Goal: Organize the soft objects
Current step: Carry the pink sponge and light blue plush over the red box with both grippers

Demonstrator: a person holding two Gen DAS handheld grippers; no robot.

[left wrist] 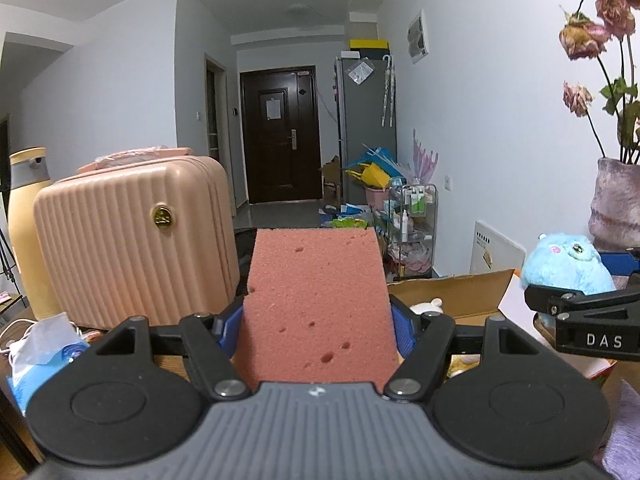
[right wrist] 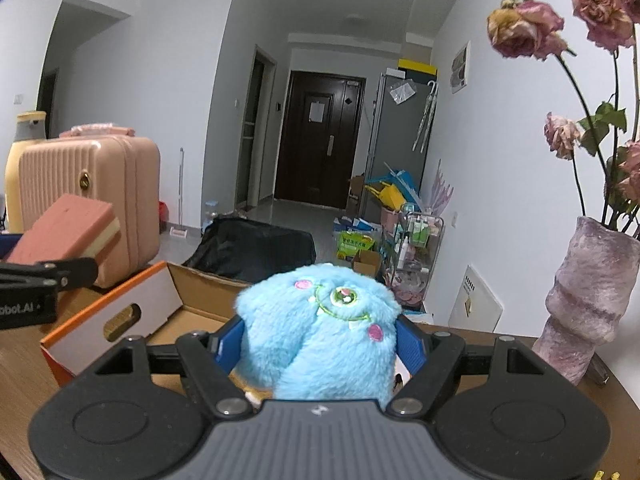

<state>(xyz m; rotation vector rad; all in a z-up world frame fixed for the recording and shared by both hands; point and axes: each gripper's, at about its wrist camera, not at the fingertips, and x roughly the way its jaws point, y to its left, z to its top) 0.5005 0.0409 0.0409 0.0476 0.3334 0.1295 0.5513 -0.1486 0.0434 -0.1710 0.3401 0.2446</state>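
Observation:
My left gripper (left wrist: 318, 330) is shut on a pink sponge block (left wrist: 316, 304), whose blue pads press both its sides; the block sticks out forward above the table. In the right wrist view the same sponge (right wrist: 66, 226) shows a cream layer underneath and hangs at the left, above the box's near corner. My right gripper (right wrist: 320, 346) is shut on a fluffy blue plush toy (right wrist: 320, 336) with an embroidered eye. That plush (left wrist: 566, 264) also appears at the right of the left wrist view. An open cardboard box (right wrist: 132, 308) with an orange edge lies under and ahead of both.
A ribbed pink suitcase (left wrist: 132, 240) stands on the table at the left, a cream bottle (left wrist: 28, 220) behind it. A purple vase (right wrist: 588, 300) with dried roses stands at the right. Tissues and a blue pack (left wrist: 44, 344) lie at the near left.

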